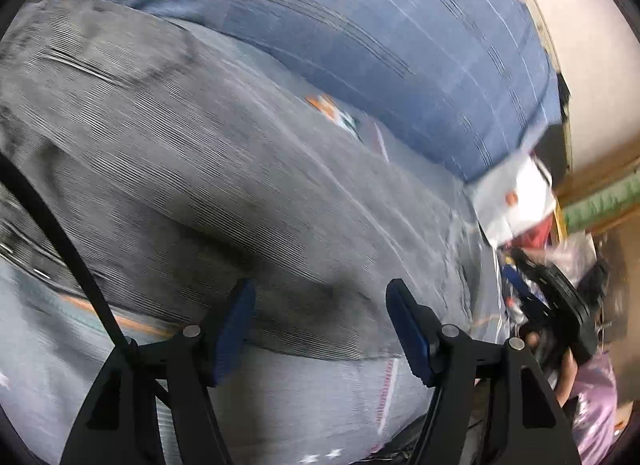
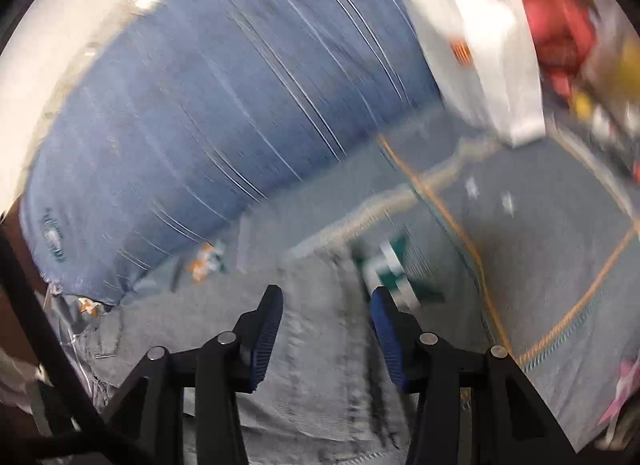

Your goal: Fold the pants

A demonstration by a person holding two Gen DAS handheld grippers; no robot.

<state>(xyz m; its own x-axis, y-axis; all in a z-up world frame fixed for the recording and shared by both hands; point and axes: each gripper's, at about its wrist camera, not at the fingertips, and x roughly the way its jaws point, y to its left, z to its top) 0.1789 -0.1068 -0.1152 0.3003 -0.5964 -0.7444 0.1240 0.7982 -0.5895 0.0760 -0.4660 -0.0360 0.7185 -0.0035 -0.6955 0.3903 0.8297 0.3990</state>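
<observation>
Grey pants (image 1: 192, 169) lie spread on a patterned grey bed sheet (image 1: 320, 397), blurred by motion. My left gripper (image 1: 320, 325) is open just above the lower edge of the pants, with nothing between its blue pads. In the right wrist view a strip of the grey pants (image 2: 324, 337) runs between the fingers of my right gripper (image 2: 326, 329), which is open and hovers close over it. The other gripper (image 1: 560, 305) shows at the right edge of the left wrist view.
A large blue pillow or bolster (image 1: 400, 37) lies along the far side, also in the right wrist view (image 2: 208, 113). A white folded item (image 2: 488, 61) and red cloth (image 2: 560, 29) sit beyond the sheet. Clutter and pink plastic (image 1: 596, 405) lie at the bed's right edge.
</observation>
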